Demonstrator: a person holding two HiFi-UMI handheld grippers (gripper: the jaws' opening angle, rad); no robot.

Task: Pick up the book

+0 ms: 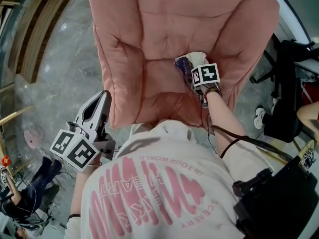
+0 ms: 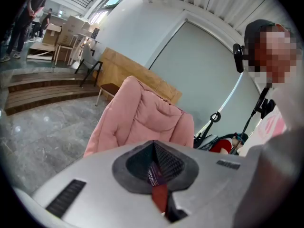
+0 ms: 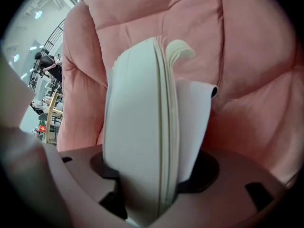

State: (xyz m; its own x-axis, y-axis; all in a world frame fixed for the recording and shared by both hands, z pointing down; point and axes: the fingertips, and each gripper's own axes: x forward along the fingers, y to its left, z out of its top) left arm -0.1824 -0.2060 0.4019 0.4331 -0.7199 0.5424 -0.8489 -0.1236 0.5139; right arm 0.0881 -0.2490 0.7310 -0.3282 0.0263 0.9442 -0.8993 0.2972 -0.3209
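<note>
A book point(image 3: 137, 118) with white pages stands on edge between the jaws of my right gripper point(image 3: 152, 175), and the pads press on both its sides. In the head view this book point(image 1: 185, 62) rests in the seat of the padded pink chair point(image 1: 144, 34), with my right gripper point(image 1: 195, 69) pointing steeply down onto it. My left gripper point(image 1: 103, 97) hangs off the chair's left front corner, over the floor, jaws together and holding nothing. From the left gripper view, the left gripper point(image 2: 154, 167) faces the pink chair point(image 2: 142, 118) from the side.
Grey polished floor point(image 1: 65, 73) surrounds the chair. Wooden steps point(image 2: 42, 89) lie to the left. A black office chair and bag point(image 1: 289, 83) stand at the right. Another person point(image 1: 22, 198) crouches at the lower left, and someone's shoes point(image 1: 260, 114) are at the right.
</note>
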